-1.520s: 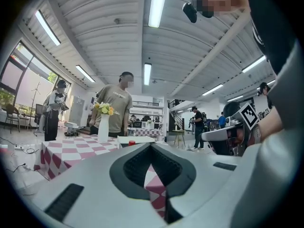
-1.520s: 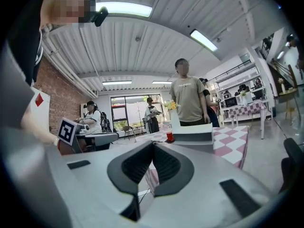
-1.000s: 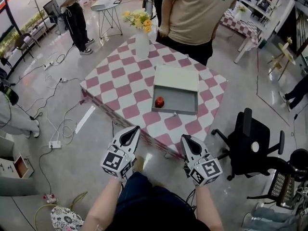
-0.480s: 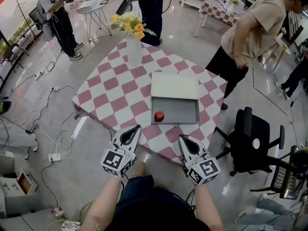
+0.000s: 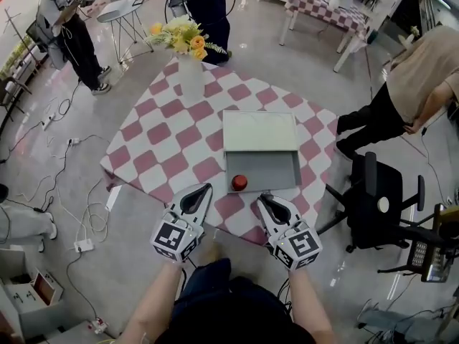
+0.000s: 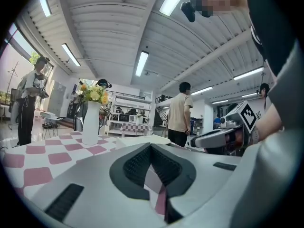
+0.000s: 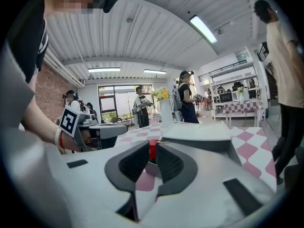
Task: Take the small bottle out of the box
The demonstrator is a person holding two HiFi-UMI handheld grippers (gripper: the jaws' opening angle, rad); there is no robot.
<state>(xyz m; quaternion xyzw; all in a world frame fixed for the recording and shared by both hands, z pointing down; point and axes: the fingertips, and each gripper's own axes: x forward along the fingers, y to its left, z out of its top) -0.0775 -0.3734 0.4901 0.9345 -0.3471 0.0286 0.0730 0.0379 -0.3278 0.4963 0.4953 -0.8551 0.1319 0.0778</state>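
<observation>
A small red bottle [image 5: 239, 183] stands in the front left corner of an open grey box [image 5: 295, 169], whose lid [image 5: 259, 131] lies back behind it, on a pink-and-white checked table [image 5: 172, 142]. Both grippers hover at the table's near edge, short of the box. My left gripper [image 5: 197, 192] [image 6: 151, 146] is shut and empty, left of the bottle. My right gripper [image 5: 264, 201] [image 7: 153, 145] points at the box [image 7: 199, 133]. Its jaws are opening, with a narrow gap and nothing between them; the bottle [image 7: 152, 153] shows through that gap, farther off.
A white vase of yellow flowers [image 5: 191, 77] [image 6: 90, 122] stands at the table's far left corner. A black office chair [image 5: 380, 199] is right of the table, with a bending person [image 5: 409, 84] beyond it. Cables [image 5: 79, 213] trail over the floor at left.
The table has drawn nearer and both grippers now reach its near edge. The person in the tan shirt has walked from behind the table round to its right.
</observation>
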